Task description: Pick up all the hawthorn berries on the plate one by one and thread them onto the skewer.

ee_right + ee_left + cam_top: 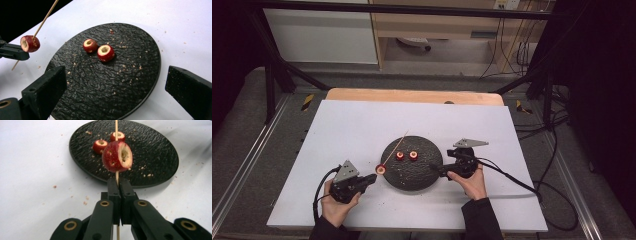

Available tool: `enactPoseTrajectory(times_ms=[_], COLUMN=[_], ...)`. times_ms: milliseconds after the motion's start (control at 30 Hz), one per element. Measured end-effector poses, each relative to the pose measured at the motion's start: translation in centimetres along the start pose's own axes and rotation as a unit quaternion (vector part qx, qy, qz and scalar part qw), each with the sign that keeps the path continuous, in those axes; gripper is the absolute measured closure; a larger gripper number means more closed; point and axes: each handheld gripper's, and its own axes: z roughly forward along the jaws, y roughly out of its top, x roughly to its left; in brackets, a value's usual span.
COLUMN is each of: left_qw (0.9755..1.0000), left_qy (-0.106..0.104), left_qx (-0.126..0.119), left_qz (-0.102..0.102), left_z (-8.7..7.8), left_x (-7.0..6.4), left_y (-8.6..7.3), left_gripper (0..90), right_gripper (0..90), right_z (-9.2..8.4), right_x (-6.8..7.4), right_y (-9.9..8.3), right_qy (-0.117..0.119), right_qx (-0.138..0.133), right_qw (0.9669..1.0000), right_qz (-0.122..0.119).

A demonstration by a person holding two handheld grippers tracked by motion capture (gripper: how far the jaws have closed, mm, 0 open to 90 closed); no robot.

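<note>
High view: my left hand-held gripper (371, 178) is clamped on a skewer (398, 144) that carries one cored red fruit (381, 170), held just off the near-left rim of the black plate (412, 175). My right hand-held gripper (436, 171) stands wide with nothing between its jaws, at the plate's right edge. On the plate lie two more cored fruits (100, 50), side by side and almost touching, among scattered crumbs. The plate sits on the white surface (352, 130).
</note>
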Motion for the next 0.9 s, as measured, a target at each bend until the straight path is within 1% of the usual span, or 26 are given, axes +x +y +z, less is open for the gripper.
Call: enactPoseTrajectory(times_ms=[100, 167, 300, 367, 500, 567, 633, 733, 800, 833, 900], left_qw=[1.0, 1.0, 1.0, 1.0, 0.9999, 0.9999, 0.9999, 0.9999, 0.9999, 0.9999, 0.9999], left_qy=[-0.002, -0.005, -0.005, -0.004, -0.004, -0.003, -0.004, -0.005, -0.005, -0.005, -0.005], left_qx=[0.001, 0.003, 0.006, 0.009, 0.004, 0.006, 0.007, 0.006, 0.006, 0.006, 0.005], left_qz=[0.002, 0.001, 0.0, -0.002, -0.009, -0.008, -0.009, -0.01, -0.009, -0.009, -0.009], left_z=[-0.3, -0.4, -0.4, -0.5, -0.8, -0.8, -0.7, -0.8, -0.8, -0.8, -0.9], left_x=[0.2, 0.3, 0.7, 0.9, 1.2, 1.2, 1.2, 1.3, 1.3, 1.4, 1.4], left_y=[-0.4, -0.6, -1.2, -1.4, -1.7, -1.7, -1.8, -1.8, -1.8, -1.8, -1.8], left_gripper=[88.3, 88.3, 88.3, 88.4, 88.3, 88.3, 88.3, 88.3, 88.4, 88.3, 88.3], right_gripper=[4.9, 4.5, 3.7, 3.7, 5.1, 5.9, 6.7, 8.3, 9.7, 10.9, 12.6], right_z=[0.2, 0.4, 0.9, 1.2, 2.0, 2.4, 3.0, 3.9, 4.6, 4.9, 5.6], right_x=[0.3, 0.5, 0.9, 1.1, 1.6, 1.8, 2.1, 2.4, 2.6, 2.6, 2.8], right_y=[0.7, 1.2, 2.2, 2.7, 3.5, 3.9, 4.4, 5.2, 5.6, 5.8, 6.2], right_qy=[-0.001, -0.002, -0.008, -0.009, -0.018, -0.025, -0.027, -0.031, -0.038, -0.04, -0.04], right_qx=[0.006, 0.014, 0.044, 0.053, 0.069, 0.079, 0.087, 0.1, 0.113, 0.114, 0.123], right_qw=[1.0, 0.9999, 0.9988, 0.9981, 0.9964, 0.9954, 0.9947, 0.9932, 0.9914, 0.9909, 0.9896], right_qz=[-0.004, -0.006, -0.021, -0.031, -0.046, -0.049, -0.047, -0.05, -0.055, -0.059, -0.063])
